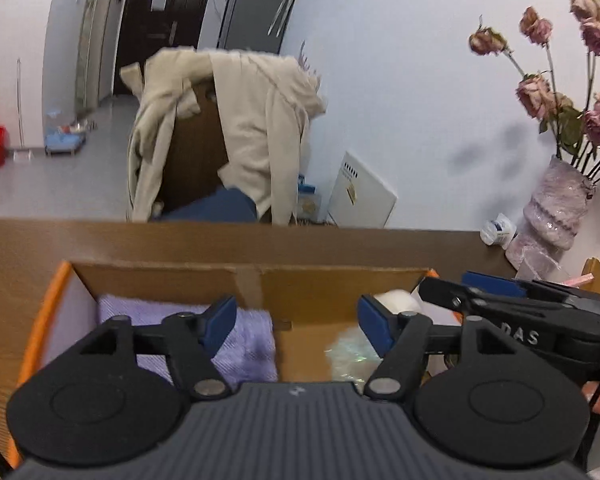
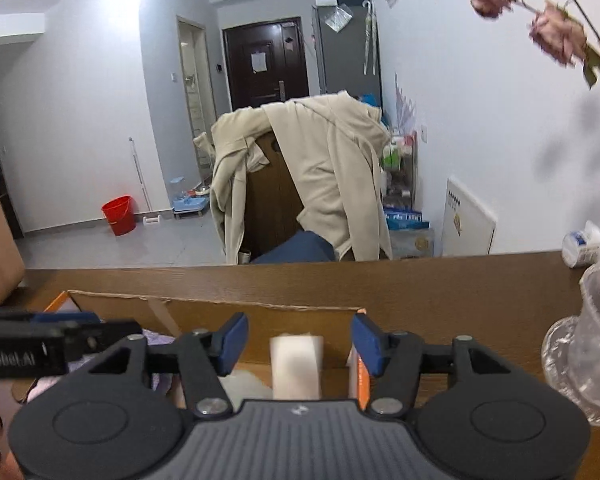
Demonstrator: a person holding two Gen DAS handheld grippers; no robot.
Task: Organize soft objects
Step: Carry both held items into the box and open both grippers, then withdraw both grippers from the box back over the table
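Right up against my left lens, the left tool (image 1: 298, 322) has its blue pads standing well apart with nothing pinched between them. Below that gap I'm looking into a cardboard box (image 1: 320, 276) with orange outer sides, sitting on the brown wooden bench (image 1: 20, 248). On the left side of the box lies a folded lilac cloth (image 1: 244, 344), partly behind the left pad. On the right side there's a pale, shimmery crumpled thing (image 1: 348, 356) on the box floor, and a white rounded thing (image 1: 398, 300) just past the right pad; I can't make out what either one is.

Over on my right camera, the right tool (image 2: 298, 344) is also parted, pads clear of everything. Between them, lower down in the box, a white block (image 2: 296, 364) stands upright, a bit blurred, and neither pad touches it. Beside it, something white and fluffy (image 2: 244, 384) rests on the box floor.

Each tool shows up in the other's view, coming in from the side over the box.

At the bench's far right corner stands a pinkish vase (image 1: 552, 216) with dried roses (image 1: 536, 96), a small white bottle (image 1: 498, 232) lying just beside it. Beyond the bench, a beige jacket (image 2: 320, 168) is draped over a dark chair (image 2: 268, 208), and a red bucket (image 2: 119, 214) sits on the floor.
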